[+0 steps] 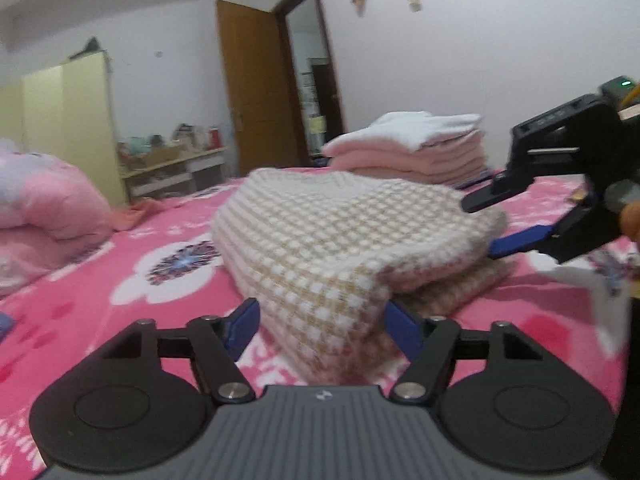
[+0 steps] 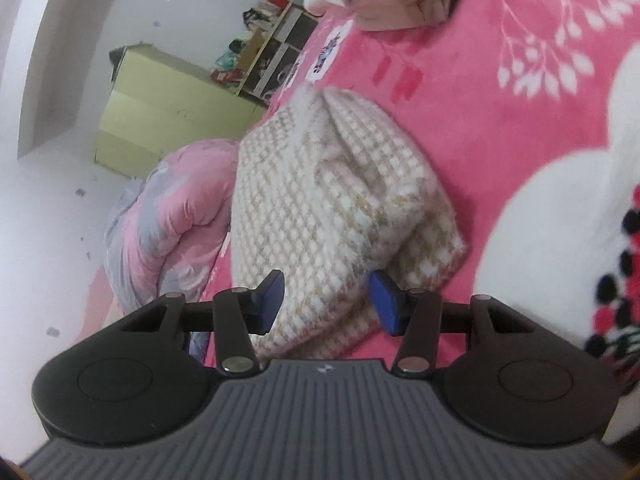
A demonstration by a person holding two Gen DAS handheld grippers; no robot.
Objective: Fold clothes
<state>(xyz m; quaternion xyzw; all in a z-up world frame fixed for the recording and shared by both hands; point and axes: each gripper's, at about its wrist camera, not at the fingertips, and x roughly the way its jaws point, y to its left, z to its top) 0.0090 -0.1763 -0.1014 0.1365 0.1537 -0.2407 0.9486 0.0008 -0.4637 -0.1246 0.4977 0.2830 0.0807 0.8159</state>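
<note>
A folded cream-and-beige checked knit garment [image 1: 332,240] lies on the pink flowered bedspread [image 1: 172,264]. My left gripper [image 1: 322,324] is open, its blue pads on either side of the garment's near corner. My right gripper [image 1: 486,224] comes in from the right, open, with one finger above and one below the garment's right edge. In the right wrist view the same garment [image 2: 320,200] fills the gap of my right gripper [image 2: 330,300], whose blue pads stand apart on both sides of its end.
A stack of folded pink and white clothes [image 1: 416,148] sits behind the garment. A rolled pink quilt [image 1: 44,216] lies at the left of the bed. A yellow wardrobe [image 1: 68,120], shelves and an open wooden door [image 1: 256,88] stand beyond.
</note>
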